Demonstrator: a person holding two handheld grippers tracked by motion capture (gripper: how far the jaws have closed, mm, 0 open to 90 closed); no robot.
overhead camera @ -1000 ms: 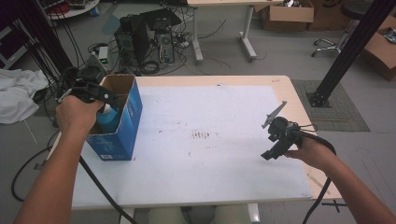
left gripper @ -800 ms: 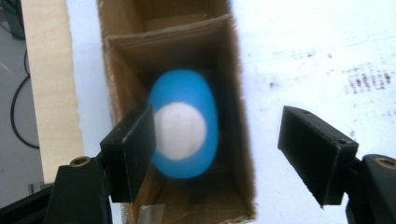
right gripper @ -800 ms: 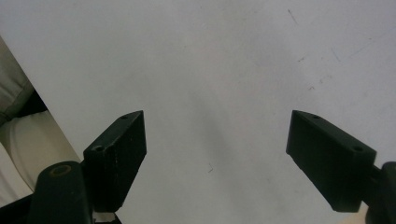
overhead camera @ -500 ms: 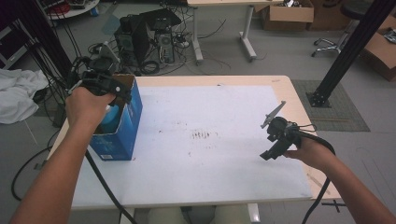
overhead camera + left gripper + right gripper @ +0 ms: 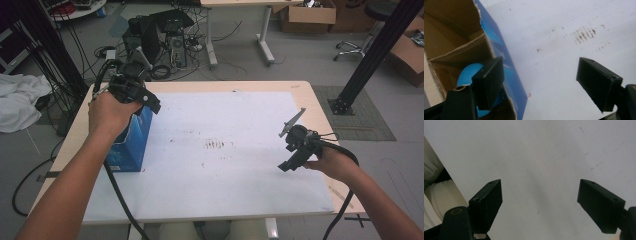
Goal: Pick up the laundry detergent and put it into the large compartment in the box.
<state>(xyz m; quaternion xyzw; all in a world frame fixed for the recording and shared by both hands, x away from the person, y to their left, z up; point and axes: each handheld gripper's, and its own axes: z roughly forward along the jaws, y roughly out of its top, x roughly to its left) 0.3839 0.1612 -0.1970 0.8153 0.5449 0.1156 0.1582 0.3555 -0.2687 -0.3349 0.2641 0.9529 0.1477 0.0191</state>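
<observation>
- Workshop floor with a computer tower [image 5: 150, 37], loose cables, cardboard boxes and a black post fills the upper part of the high view; a wooden table [image 5: 320, 102] covered by a white sheet [image 5: 230, 170] occupies the centre and lower part.
- White sheet: faint brown marks lie at its centre in the high view and at the upper right of the left gripper view.
- Blue box [image 5: 131, 145]: stands open-topped at the left of centre in the high view, on the left edge of the sheet; its brown cardboard interior fills the upper left of the left gripper view.
- Blue object [image 5: 467, 75]: a rounded light-blue thing lying inside the box, seen at the lower left of the left gripper view, partly hidden behind the near jaw; what it is cannot be told.
- Left gripper [image 5: 131, 90]: held above the box at the upper left of the high view. Its jaws have just been opening and stand wide apart, with nothing between them; one jaw is over the box, the other over the sheet.
- Right gripper [image 5: 295, 147]: held over the sheet at the right of centre in the high view, well apart from the box. Its jaws are spread wide and grip nothing.
</observation>
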